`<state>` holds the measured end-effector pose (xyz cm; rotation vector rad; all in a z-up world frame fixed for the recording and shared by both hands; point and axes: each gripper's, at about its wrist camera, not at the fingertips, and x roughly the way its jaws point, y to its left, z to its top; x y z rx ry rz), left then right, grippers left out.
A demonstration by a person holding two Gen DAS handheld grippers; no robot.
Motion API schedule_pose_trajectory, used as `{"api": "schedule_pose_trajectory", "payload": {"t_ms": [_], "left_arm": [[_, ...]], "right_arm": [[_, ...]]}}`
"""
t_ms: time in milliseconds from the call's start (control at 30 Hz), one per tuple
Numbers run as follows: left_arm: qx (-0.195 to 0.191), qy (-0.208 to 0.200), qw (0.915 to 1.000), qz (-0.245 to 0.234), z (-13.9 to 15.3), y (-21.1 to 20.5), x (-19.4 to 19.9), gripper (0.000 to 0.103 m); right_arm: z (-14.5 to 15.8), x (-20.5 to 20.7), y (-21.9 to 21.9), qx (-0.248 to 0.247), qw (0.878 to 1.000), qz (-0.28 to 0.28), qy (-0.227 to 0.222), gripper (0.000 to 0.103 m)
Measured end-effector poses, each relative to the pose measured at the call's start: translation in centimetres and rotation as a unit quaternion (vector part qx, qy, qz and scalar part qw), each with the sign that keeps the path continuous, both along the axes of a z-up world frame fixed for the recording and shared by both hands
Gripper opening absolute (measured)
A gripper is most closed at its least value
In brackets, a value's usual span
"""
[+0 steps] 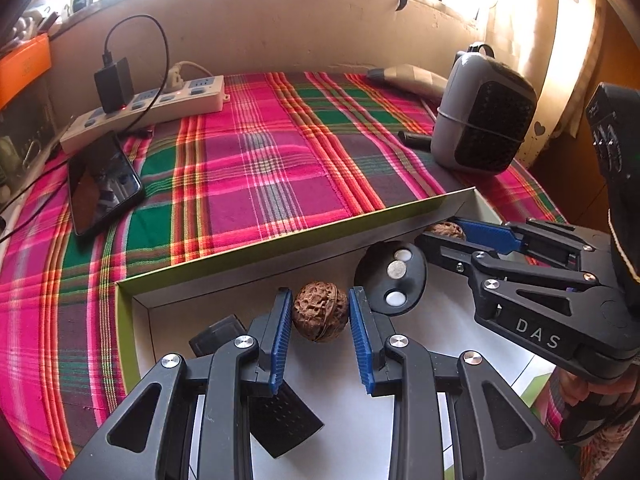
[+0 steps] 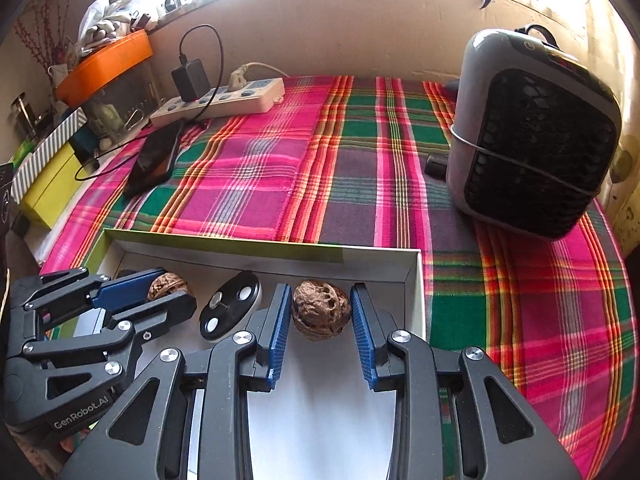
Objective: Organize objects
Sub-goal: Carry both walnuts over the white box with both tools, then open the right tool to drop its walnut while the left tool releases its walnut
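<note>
A: Left claw: matte black linkage arms, silver rivet heads at the pivots, blue ribbed pads on the fingertips.

B: Right claw same build?

A: Yes. White "DAS" on its body seen from the left camera. Left body reads "GenRobot.AI" from the right camera. Small silver screws on the outer links.

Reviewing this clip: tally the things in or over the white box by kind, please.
Walnuts: 2, one in the left tool, one in the right tool
Black oval with three round pads: 1
Flat black pieces: 2
Total: 5, all within the box
</note>
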<state>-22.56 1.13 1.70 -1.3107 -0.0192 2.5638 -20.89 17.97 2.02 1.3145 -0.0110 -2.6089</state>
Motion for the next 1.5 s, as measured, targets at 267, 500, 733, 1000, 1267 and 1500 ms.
{"api": "schedule_pose_trajectory", "payload": {"t_ms": [267,500,733,1000,1267,1500], "left_arm": [[0.002,-0.002,1.0,0.004,-0.02,-0.17,-0.22,0.027],[-0.002,-0.006,1.0,0.005,-0.15,-0.24,-0.3,0.027],[-0.007,-0.006,0.9999,0.005,-0.15,-0.12,-0.29,0.027],[-0.01,-0.005,0.9999,0.007,-0.15,-0.15,-0.27,0.028],[-0.009,-0.006,0.9998,0.015,-0.09,-0.55,-0.2,0.03],[-0.013,-0.005,0.9997,0.021,-0.05,-0.54,-0.03,0.031]], "right_arm": [[-0.07,-0.2,-0.19,0.002,1.0,-0.001,-0.002,0.032],[-0.1,-0.39,-0.27,0.005,1.0,-0.007,-0.005,0.032],[-0.14,-0.45,-0.32,0.0,1.0,-0.007,-0.004,0.034],[-0.02,-0.34,-0.4,-0.006,1.0,-0.009,0.0,0.048],[0.04,-0.23,-0.32,-0.008,1.0,-0.016,0.001,0.048],[0.18,-0.01,-0.56,-0.003,1.0,-0.013,0.007,0.048]]}}
